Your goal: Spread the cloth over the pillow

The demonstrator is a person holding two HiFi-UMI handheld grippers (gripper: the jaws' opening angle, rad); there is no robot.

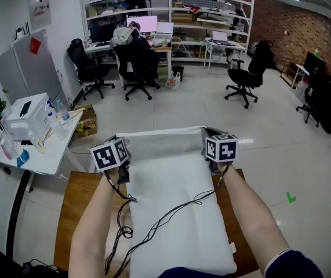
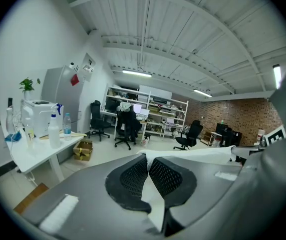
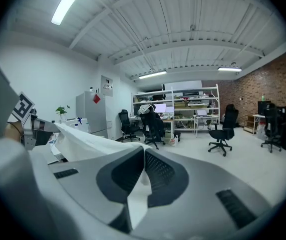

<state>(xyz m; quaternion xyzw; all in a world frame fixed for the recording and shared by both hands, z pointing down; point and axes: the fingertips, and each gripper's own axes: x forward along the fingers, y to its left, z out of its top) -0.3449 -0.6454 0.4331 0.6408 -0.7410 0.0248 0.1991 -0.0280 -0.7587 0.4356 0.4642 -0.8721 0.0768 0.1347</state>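
Observation:
A white cloth point(image 1: 162, 149) hangs stretched between my two grippers, its near part lying down over the white pillow point(image 1: 182, 242) on the wooden table point(image 1: 75, 196). My left gripper point(image 1: 120, 139) is shut on the cloth's far left corner, my right gripper point(image 1: 206, 133) on its far right corner. In the left gripper view the jaws point(image 2: 147, 166) pinch the cloth point(image 2: 198, 154), which runs right to the other gripper point(image 2: 248, 151). In the right gripper view the jaws point(image 3: 144, 159) clamp the cloth point(image 3: 82, 141), which runs left to the left gripper's marker cube point(image 3: 22, 106).
Black cables point(image 1: 153, 225) trail from both grippers across the cloth toward me. A white side table point(image 1: 37, 149) with a printer and spray bottles stands at the left. Office chairs point(image 1: 136, 68), desks and shelves are far off across a tiled floor.

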